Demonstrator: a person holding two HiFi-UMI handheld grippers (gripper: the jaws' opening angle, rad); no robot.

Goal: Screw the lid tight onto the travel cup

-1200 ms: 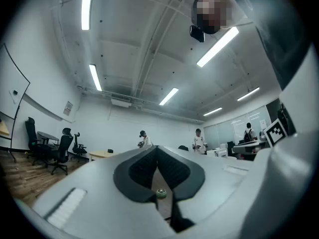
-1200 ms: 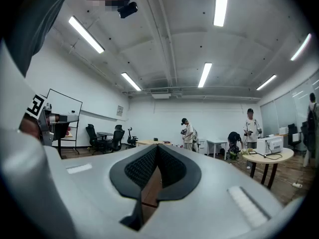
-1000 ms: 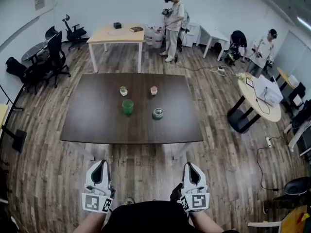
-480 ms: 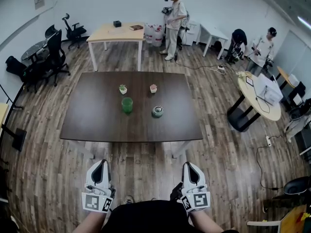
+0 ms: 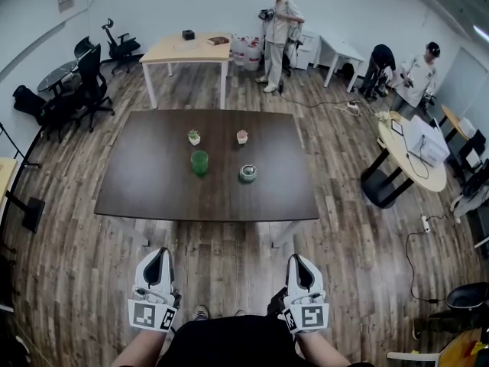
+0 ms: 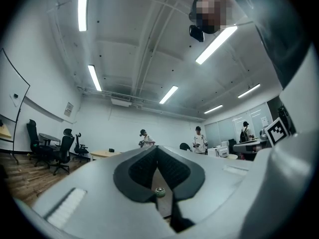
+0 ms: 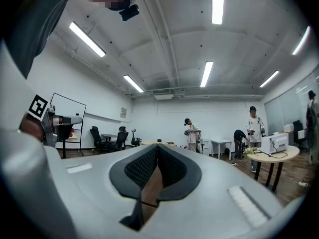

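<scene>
Head view: left tool (image 5: 157, 254) and right tool (image 5: 300, 259), both closed and empty, sit well short of the tabletop (image 5: 145, 193), so step closer, then open them for the green cup (image 5: 199, 162) and lid (image 5: 247, 174).

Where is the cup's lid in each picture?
Head view: the lid sits on the dark table, right of the green cup.
Left gripper view: the lid, tiny, low centre, seen through the narrow gap.
Right gripper view: not in it.
Shared landmark: the standing person by the far light table.
</scene>
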